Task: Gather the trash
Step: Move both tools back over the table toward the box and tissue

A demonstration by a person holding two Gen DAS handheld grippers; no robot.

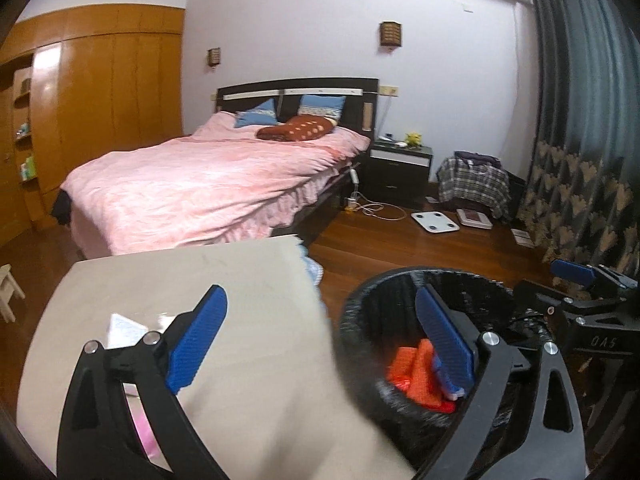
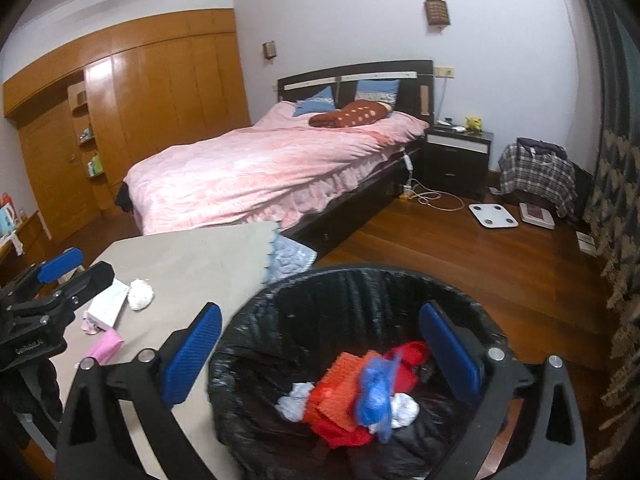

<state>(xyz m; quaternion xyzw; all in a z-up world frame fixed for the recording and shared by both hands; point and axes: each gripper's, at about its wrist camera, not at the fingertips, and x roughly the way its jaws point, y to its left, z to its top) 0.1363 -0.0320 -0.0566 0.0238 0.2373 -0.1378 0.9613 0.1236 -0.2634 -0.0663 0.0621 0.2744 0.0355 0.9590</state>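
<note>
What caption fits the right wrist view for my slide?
Open right gripper above the lined trash bin holding red, blue and white trash; more scraps wait on the table.

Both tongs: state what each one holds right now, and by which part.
Nothing is held. The left tongs and the right tongs both stand open and empty; the trash already lies in the bin.
</note>
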